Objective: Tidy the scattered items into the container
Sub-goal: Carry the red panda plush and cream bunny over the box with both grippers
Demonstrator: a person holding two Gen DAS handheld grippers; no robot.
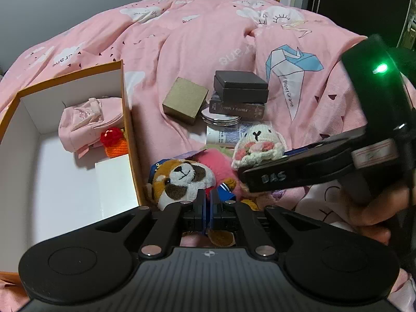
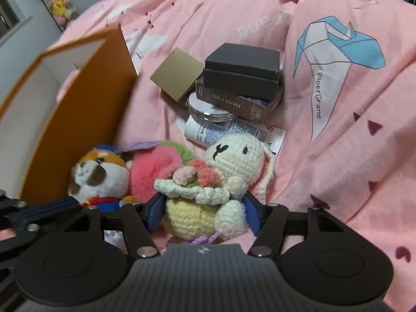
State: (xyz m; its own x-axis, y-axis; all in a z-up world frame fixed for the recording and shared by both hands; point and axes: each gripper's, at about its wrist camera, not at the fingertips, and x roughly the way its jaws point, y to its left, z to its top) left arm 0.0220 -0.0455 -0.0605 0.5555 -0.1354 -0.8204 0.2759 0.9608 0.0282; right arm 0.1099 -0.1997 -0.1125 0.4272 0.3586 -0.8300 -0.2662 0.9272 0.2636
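An orange box (image 1: 127, 119) with a white inside stands at the left on the pink quilt; its wall also shows in the right wrist view (image 2: 78, 119). A folded pink garment (image 1: 85, 122) and a red-orange knit toy (image 1: 114, 143) lie in it. My left gripper (image 1: 207, 202) is shut on the dog plush (image 1: 182, 179) beside the box, pinching its blue part. My right gripper (image 2: 205, 208) is closed around the crocheted bunny (image 2: 234, 161), which holds a flower bouquet. A pink fluffy plush (image 2: 153, 174) lies between the two toys.
A tan box (image 1: 186, 100), stacked dark boxes (image 1: 240, 88), a round silver tin (image 1: 221, 118) and a printed paper (image 1: 223, 135) lie behind the toys on the quilt (image 1: 182, 39). The right gripper body (image 1: 312, 169) crosses the left wrist view.
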